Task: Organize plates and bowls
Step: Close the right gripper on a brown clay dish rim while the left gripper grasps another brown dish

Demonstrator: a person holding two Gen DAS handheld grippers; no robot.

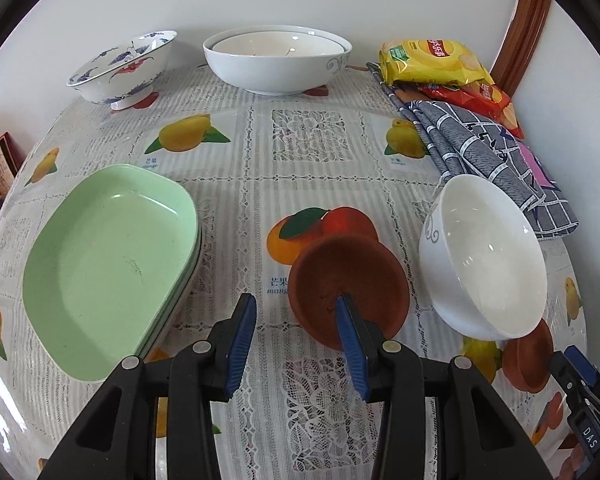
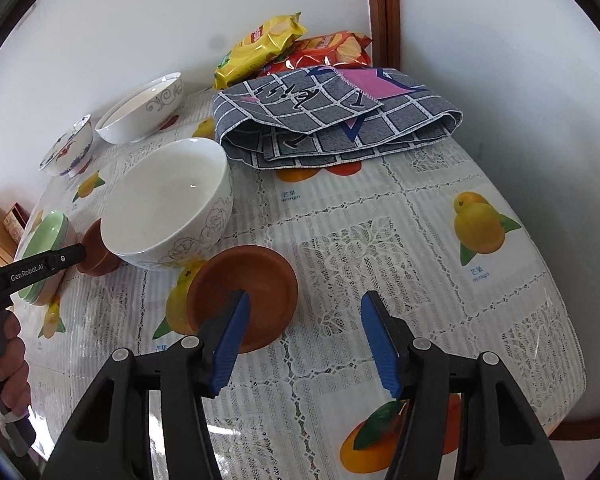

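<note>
Both tongs, left (image 1: 296, 312) and right (image 2: 306, 312), stand wide and empty over the counter (image 1: 312, 184), each with 1 pad inside an upright brown saucer (image 1: 348, 284), the white bowl (image 1: 484, 256) between the 2 saucers, green plates (image 1: 108, 260) stacked left.

in the left wrist view the second brown saucer (image 1: 526, 362), lower right, sits half hidden behind the white bowl (image 1: 485, 258). the right tongs (image 1: 580, 376) are cut off at that edge. the inner bowl's (image 1: 276, 46) contents are too small to tell.
</note>
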